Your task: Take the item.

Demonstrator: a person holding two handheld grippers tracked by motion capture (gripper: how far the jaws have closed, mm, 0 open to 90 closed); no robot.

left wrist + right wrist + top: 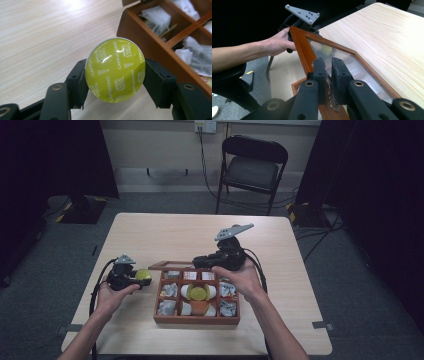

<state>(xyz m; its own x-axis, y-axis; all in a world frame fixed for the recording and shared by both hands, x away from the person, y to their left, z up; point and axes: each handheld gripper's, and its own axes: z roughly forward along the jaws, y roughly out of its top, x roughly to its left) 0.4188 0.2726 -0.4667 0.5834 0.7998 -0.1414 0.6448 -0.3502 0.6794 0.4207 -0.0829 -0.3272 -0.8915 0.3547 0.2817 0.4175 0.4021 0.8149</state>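
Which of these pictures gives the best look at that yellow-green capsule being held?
The left gripper view: the capsule sits close up between the left gripper's jaws, its "Cappuccino" print readable. The high view shows it as a small yellow spot left of the box. The right gripper view shows a blurred yellow patch through the glass lid.

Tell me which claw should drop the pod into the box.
Left. Its claw already grips the pod beside the box, while the right claw is busy holding the lid open.
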